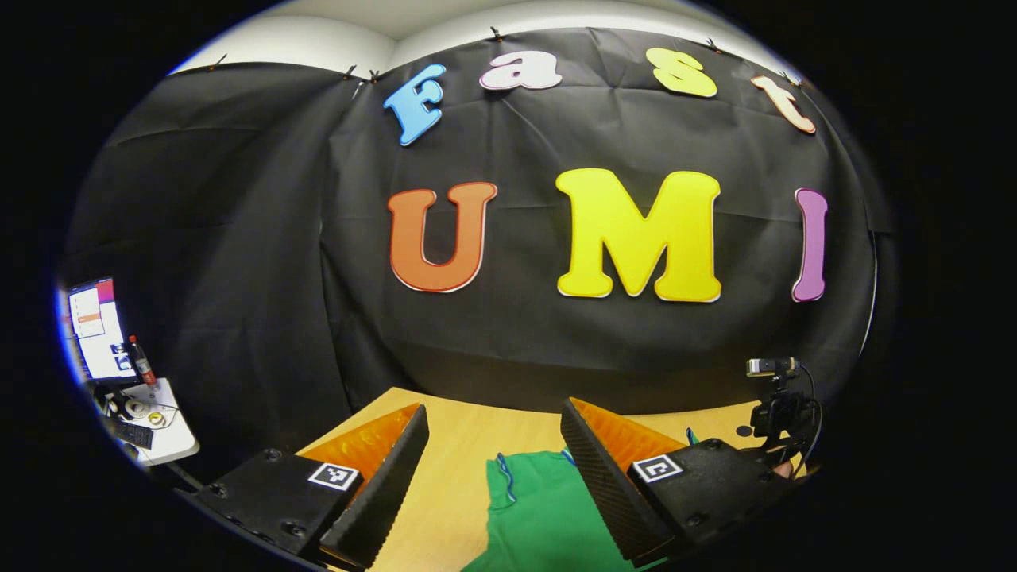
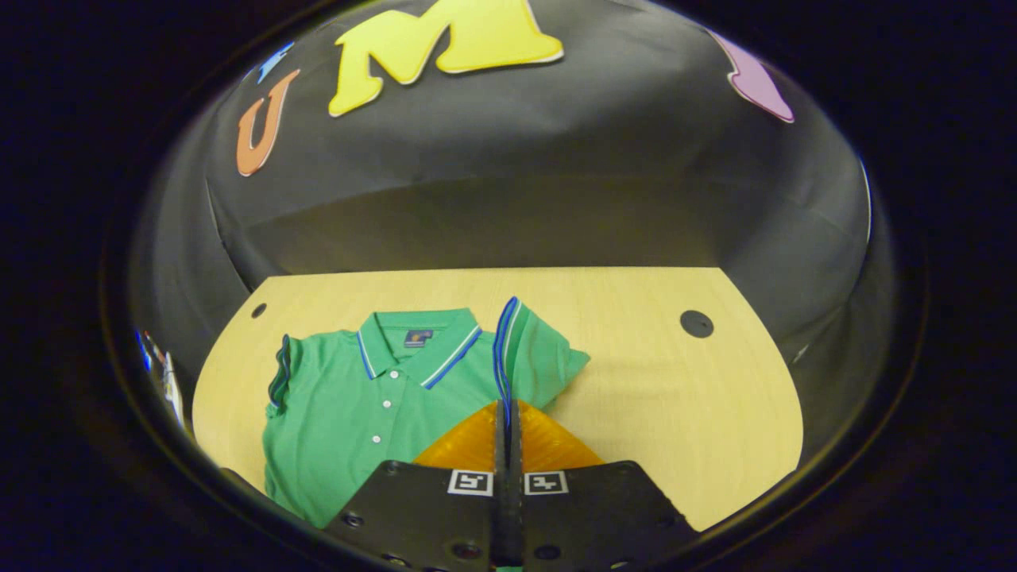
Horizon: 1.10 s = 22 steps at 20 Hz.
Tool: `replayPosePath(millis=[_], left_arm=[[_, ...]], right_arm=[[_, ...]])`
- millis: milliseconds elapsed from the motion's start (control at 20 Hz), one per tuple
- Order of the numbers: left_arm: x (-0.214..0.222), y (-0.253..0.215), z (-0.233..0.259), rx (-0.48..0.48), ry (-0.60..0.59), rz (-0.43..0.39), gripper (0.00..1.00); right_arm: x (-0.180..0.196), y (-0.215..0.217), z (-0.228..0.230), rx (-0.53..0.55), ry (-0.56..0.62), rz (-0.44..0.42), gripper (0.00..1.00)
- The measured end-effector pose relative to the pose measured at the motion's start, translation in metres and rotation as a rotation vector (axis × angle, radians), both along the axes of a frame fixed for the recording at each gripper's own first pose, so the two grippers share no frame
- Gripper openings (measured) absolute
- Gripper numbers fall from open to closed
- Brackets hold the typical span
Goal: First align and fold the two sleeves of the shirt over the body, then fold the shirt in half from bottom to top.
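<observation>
1. Left gripper view: the left gripper (image 1: 493, 445) stands wide open, nothing between its fingers. The green shirt (image 1: 548, 508) lies on the table (image 1: 461, 469) just below and ahead of the gap. Each finger base carries a square marker tag (image 1: 334, 476).
2. Right gripper view: the right gripper (image 2: 507, 421) is closed, pinching the striped sleeve (image 2: 524, 349) edge. The shirt spreads left of the fingers; its small collar label (image 2: 418, 338) is unreadable.
</observation>
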<state>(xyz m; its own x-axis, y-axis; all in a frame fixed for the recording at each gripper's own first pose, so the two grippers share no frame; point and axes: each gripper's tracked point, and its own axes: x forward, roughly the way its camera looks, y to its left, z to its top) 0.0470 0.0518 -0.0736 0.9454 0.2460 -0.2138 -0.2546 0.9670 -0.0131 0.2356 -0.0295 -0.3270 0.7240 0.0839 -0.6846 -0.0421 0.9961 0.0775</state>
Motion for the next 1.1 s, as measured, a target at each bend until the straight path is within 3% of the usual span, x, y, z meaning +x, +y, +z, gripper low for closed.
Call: replayPosePath(millis=[350, 500, 550, 700, 800, 850, 1100], left_arm=[[-0.024, 0.041, -0.014, -0.014, 0.046, 0.057, 1.00], [-0.025, 0.046, -0.016, -0.018, 0.050, 0.051, 1.00], [-0.024, 0.046, -0.015, -0.016, 0.048, 0.045, 1.00], [-0.019, 0.041, -0.014, -0.024, 0.040, 0.014, 1.00], [-0.007, 0.033, -0.022, -0.037, 0.038, -0.028, 1.00], [-0.001, 0.026, -0.027, -0.050, 0.039, -0.056, 1.00], [0.030, 0.006, -0.069, -0.070, 0.094, -0.161, 1.00]], right_arm=[[-0.001, 0.060, -0.028, 0.001, 0.063, 0.064, 0.00], [-0.001, 0.075, -0.023, 0.025, 0.049, 0.074, 0.09], [0.000, 0.080, -0.019, 0.040, 0.041, 0.075, 0.14], [-0.012, 0.082, 0.004, 0.041, 0.005, 0.070, 0.73], [-0.026, 0.077, 0.028, 0.028, -0.038, 0.063, 0.93], [-0.034, 0.073, 0.041, 0.006, -0.065, 0.061, 0.97], [-0.089, 0.064, 0.120, -0.031, -0.219, 0.039, 0.96]])
